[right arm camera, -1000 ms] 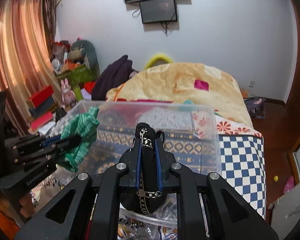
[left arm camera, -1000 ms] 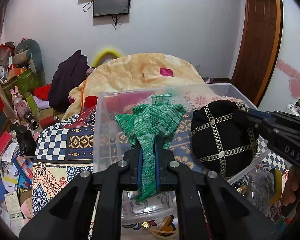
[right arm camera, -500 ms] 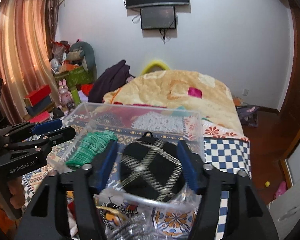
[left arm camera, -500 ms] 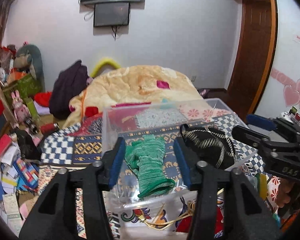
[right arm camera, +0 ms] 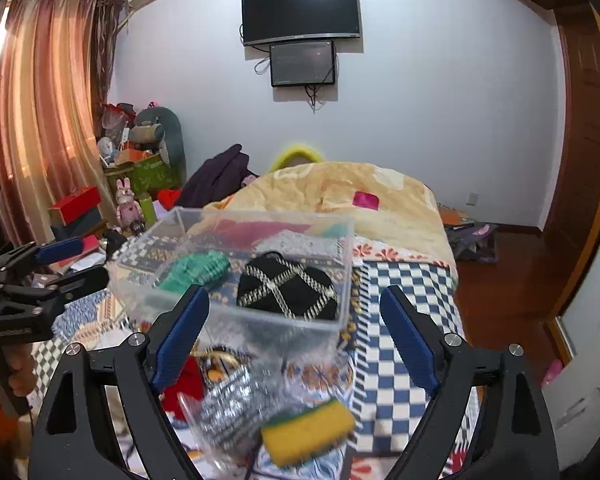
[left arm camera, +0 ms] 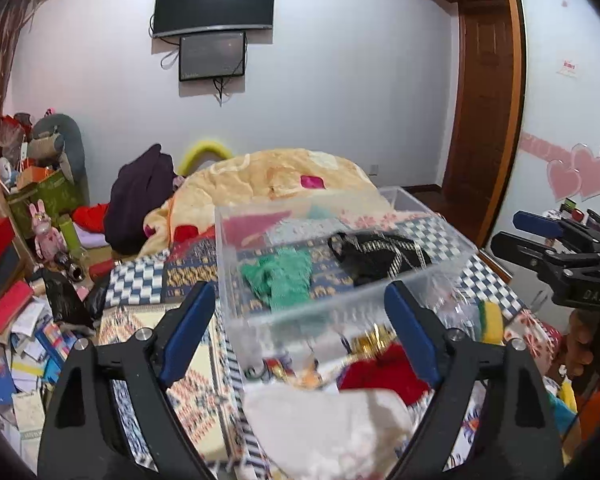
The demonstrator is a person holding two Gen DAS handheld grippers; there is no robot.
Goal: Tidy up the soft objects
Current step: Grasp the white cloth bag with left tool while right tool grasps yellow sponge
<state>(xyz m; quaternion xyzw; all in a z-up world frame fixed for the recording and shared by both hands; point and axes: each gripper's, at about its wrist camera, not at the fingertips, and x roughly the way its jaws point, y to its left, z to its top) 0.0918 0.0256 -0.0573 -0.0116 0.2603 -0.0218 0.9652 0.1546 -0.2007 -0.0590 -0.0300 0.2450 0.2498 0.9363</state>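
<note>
— What has changed since a second ago?

— Both my fingers have let go and pulled back. My left fingers [left arm camera: 296, 320] were clamped on the green knit [left arm camera: 278, 278], and my right fingers [right arm camera: 294, 330] were clamped on the black hat [right arm camera: 287, 289]. Now both pieces lie loose in the clear bin [left arm camera: 236, 264], and both pairs of fingers are spread wide with nothing between them.

— Where exactly do the two pieces sit?

— Green knit on the left side of the bin floor, black hat with the pale crisscross trim on the right, just beside each other. In the left wrist view the hat [left arm camera: 376, 256] looks flattened; in the right wrist view the knit [right arm camera: 192, 274] is bunched near the bin's [right arm camera: 342, 280] left wall.

— What lies nearer to you?

— Below my left fingers, something white [left arm camera: 328, 428] and something red [left arm camera: 380, 376], both blurred. Below my right fingers, a yellow sponge [right arm camera: 306, 432] with a green edge and a crinkled plastic bag [right arm camera: 228, 404]. All of it rests on the patterned bed [right arm camera: 396, 360].
</note>
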